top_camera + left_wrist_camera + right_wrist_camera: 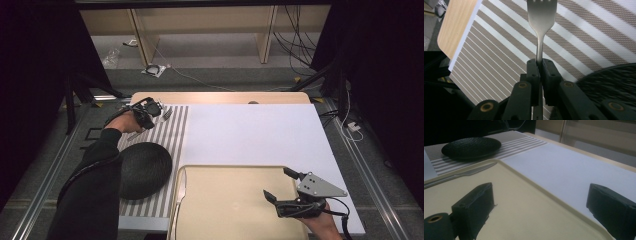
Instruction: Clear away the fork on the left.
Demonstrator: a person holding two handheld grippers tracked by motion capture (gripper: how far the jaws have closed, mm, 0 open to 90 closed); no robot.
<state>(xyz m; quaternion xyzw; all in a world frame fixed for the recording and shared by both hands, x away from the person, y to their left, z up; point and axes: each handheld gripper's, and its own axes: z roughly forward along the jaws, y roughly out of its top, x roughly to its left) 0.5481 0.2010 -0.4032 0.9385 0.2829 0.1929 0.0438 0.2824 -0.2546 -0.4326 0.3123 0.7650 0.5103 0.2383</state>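
Taking the black plate (142, 170) as the marker, the left gripper (156, 111) is beyond it, over the far end of the striped placemat (172, 137), with the person's dark sleeve (95, 185) running alongside the plate's left edge. That gripper is clamped tight on a metal fork (541, 22): in the left gripper view its two black jaws pinch the thin handle just below the neck, and the prongs stick out past them, above the brown and white stripes, with the plate's rough rim showing at the lower right. From the high view I can't quite tell whether the prongs touch the mat or hang just clear of it. The plate itself sits on the near half of the mat, apart from the fork. To the right of the plate lies a cream tray (235, 210), its left rim just beside the plate, and a knife (180, 192) rests along that rim on the tray's side nearest the plate. Beyond the tray, and to the right of the mat, is a white board (255, 135) covering most of the wooden table (220, 97). Farthest from the plate, over the tray's right part, the right gripper (280, 184) is held in a hand (325, 225) with its jaws spread wide and nothing between them; in the right gripper view they stand apart above the tray's surface and rim.
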